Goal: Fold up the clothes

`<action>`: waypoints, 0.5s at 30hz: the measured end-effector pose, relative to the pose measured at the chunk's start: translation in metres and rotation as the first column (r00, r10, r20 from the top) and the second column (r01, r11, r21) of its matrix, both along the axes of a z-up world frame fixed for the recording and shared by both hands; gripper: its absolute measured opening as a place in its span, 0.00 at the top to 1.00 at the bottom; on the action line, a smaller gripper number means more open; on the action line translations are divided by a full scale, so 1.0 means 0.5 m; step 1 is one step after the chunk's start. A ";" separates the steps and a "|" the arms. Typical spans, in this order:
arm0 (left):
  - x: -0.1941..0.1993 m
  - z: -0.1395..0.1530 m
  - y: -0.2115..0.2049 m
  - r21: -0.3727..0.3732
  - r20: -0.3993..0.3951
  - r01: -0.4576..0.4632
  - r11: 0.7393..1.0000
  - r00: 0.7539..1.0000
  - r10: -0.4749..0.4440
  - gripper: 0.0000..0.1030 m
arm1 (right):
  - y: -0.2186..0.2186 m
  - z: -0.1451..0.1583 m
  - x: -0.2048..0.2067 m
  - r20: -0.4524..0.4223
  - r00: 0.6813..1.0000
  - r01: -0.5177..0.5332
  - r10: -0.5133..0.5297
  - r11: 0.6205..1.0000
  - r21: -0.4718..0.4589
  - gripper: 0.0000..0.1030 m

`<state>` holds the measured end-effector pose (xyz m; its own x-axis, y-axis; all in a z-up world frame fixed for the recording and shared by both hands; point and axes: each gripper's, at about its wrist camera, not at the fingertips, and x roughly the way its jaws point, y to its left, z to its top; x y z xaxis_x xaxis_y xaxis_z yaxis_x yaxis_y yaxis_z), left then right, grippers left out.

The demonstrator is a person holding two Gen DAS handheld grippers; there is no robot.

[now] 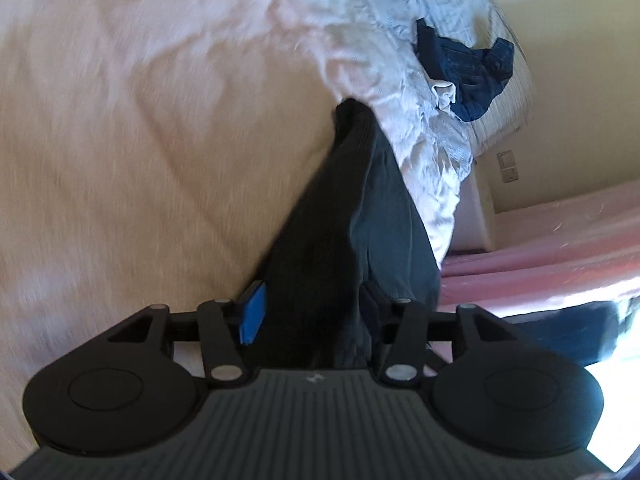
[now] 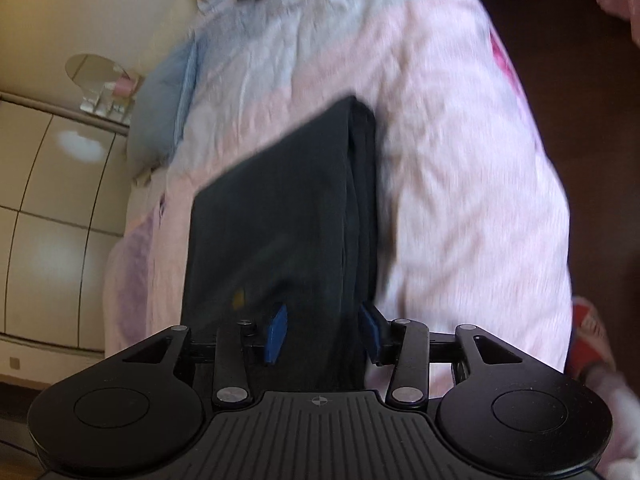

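- no readable words, brand names or numbers in either view, motion blur throughout
- ribbed dark grey plastic body of the left gripper (image 1: 310, 316): a small pale mark at its front edge, too small to read
- ribbed dark grey plastic body of the right gripper (image 2: 322, 334): a small printed crosshair-in-circle sign at its front edge, no lettering with it
- red object with white patches (image 2: 592, 332) at the right edge of the right wrist view: the patches may be lettering, blurred, cannot tell
- small beige square wall plate (image 1: 507, 166) in the left wrist view: no legible marking
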<state>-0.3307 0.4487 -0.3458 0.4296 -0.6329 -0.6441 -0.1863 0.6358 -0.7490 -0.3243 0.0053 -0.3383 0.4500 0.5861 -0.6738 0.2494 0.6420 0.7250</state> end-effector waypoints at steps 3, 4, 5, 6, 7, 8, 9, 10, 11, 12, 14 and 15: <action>-0.014 -0.009 -0.005 0.012 0.036 -0.015 1.000 0.999 0.014 0.64 | 0.014 -0.006 -0.005 0.005 0.999 -0.035 0.035 0.999 0.024 0.62; -0.018 -0.006 -0.003 0.008 0.048 -0.022 1.000 0.999 0.021 0.67 | 0.020 -0.003 -0.005 0.022 0.998 -0.051 0.051 0.999 0.014 0.74; -0.022 0.004 -0.008 0.034 0.072 -0.013 0.999 0.997 0.010 0.74 | 0.027 0.004 -0.004 0.045 0.996 -0.073 0.073 0.997 -0.010 0.82; -0.025 0.016 -0.014 0.073 0.099 0.000 0.997 0.995 -0.007 0.78 | 0.034 0.015 -0.003 0.077 0.992 -0.099 0.103 0.994 -0.047 0.87; -0.028 0.028 -0.021 0.112 0.125 0.012 0.994 0.992 -0.026 0.80 | 0.038 0.023 -0.005 0.107 0.987 -0.116 0.122 0.991 -0.063 0.89; -0.030 0.035 -0.027 0.147 0.146 0.020 0.989 0.988 -0.041 0.81 | 0.041 0.029 -0.009 0.132 0.982 -0.125 0.134 0.990 -0.072 0.90; -0.031 0.030 -0.032 0.178 0.148 0.025 0.984 0.988 -0.052 0.80 | 0.045 0.029 -0.012 0.143 0.980 -0.130 0.142 0.987 -0.090 0.90; -0.030 0.018 -0.037 0.204 0.134 0.029 0.979 0.989 -0.057 0.80 | 0.049 0.023 -0.015 0.142 0.979 -0.133 0.149 0.984 -0.116 0.90; -0.029 0.007 -0.042 0.233 0.125 0.032 0.972 0.990 -0.062 0.79 | 0.053 0.017 -0.016 0.138 0.978 -0.137 0.156 0.981 -0.139 0.91; -0.028 -0.002 -0.048 0.263 0.120 0.035 0.964 0.990 -0.069 0.77 | 0.058 0.008 -0.016 0.129 0.978 -0.142 0.163 0.977 -0.158 0.90; -0.024 0.009 -0.059 0.305 0.122 0.051 0.951 0.988 -0.092 0.75 | 0.061 0.008 -0.012 0.118 0.977 -0.153 0.177 0.970 -0.187 0.88; -0.023 0.020 -0.061 0.315 0.123 0.057 0.947 0.987 -0.100 0.75 | 0.062 0.014 -0.009 0.112 0.977 -0.159 0.184 0.967 -0.201 0.82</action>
<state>-0.3423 0.4180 -0.3356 0.4835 -0.4468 -0.7527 -0.0365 0.8489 -0.5274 -0.3290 0.0364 -0.3315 0.4443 0.5291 -0.7230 0.0364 0.7957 0.6046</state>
